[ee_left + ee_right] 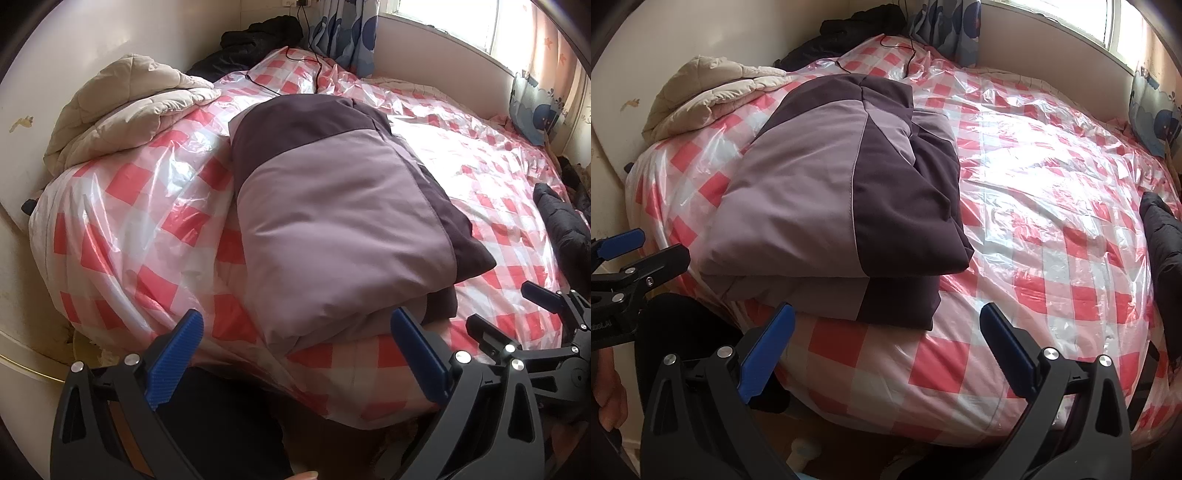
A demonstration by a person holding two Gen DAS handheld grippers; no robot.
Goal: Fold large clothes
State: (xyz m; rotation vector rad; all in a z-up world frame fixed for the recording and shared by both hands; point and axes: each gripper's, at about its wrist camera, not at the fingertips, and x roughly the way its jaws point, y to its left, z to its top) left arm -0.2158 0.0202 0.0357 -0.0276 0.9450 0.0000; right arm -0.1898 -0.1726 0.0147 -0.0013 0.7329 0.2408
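A lilac and dark purple padded jacket (pixel 332 206) lies folded into a thick bundle on the bed; it also shows in the right wrist view (pixel 827 199). My left gripper (pixel 295 354) is open and empty, held just in front of the bundle's near edge. My right gripper (pixel 886 347) is open and empty, at the bed's near edge to the right of the bundle. The right gripper also shows at the right of the left wrist view (pixel 506 314), and the left gripper at the left of the right wrist view (pixel 642 247).
The bed (pixel 122 236) is covered by a red-and-white checked sheet under clear plastic. A beige quilted coat (pixel 122 110) lies at the far left. Black garments lie at the far corner (pixel 258 37) and right edge (pixel 565 225). A black cable (pixel 295 62) crosses the far bed. A wall stands at left.
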